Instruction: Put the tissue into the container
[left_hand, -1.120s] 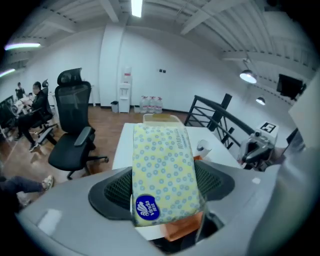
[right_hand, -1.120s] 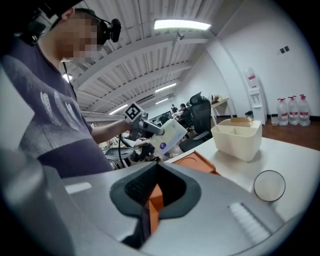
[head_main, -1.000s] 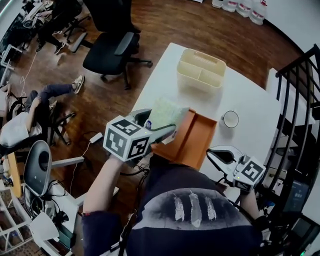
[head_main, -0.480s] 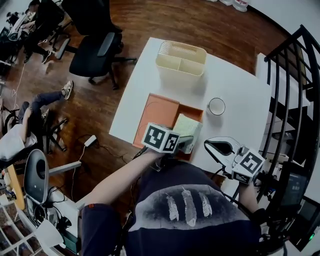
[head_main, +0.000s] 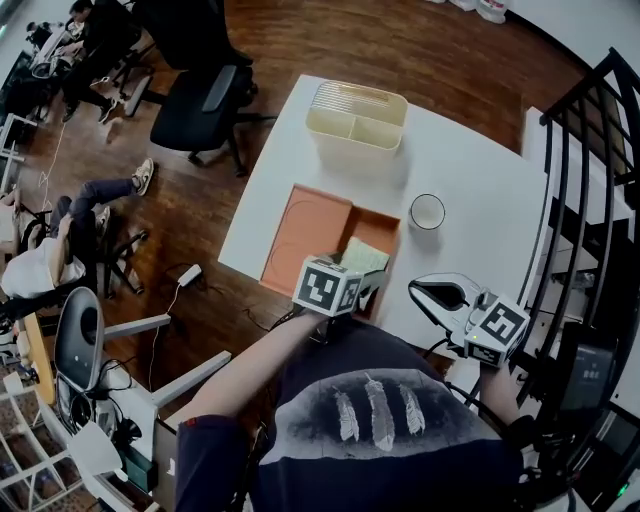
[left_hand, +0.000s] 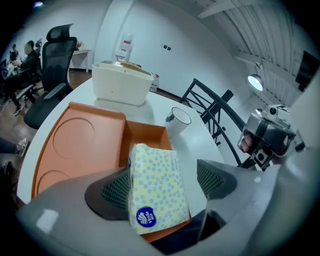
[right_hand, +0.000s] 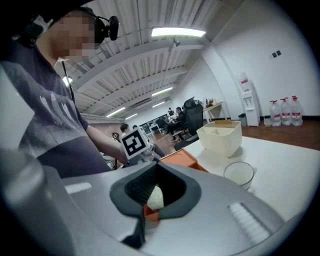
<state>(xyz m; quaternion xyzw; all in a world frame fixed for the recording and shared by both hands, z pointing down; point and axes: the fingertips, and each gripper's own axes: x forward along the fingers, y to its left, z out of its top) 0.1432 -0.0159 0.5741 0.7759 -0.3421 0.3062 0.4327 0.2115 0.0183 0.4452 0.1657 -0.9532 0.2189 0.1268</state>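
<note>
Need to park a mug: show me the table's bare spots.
Free: white table between container and cup; the tray's flat left half. Crowded: tray's near right well, tissue pack between the left gripper's opening jaws.

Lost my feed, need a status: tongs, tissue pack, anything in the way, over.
Left tongs opening, tissue pack between them, unclamped. Right tongs shut, empty. Pack in orange tray's deep section. Cup stands clear beside it.

The tissue pack (left_hand: 157, 187) is showing pale yellow with small blue dots and a round blue badge — the tray (left_hand: 75, 145) is showing plain orange, the container (left_hand: 121, 86) cream, the table (head_main: 480, 200) white
</note>
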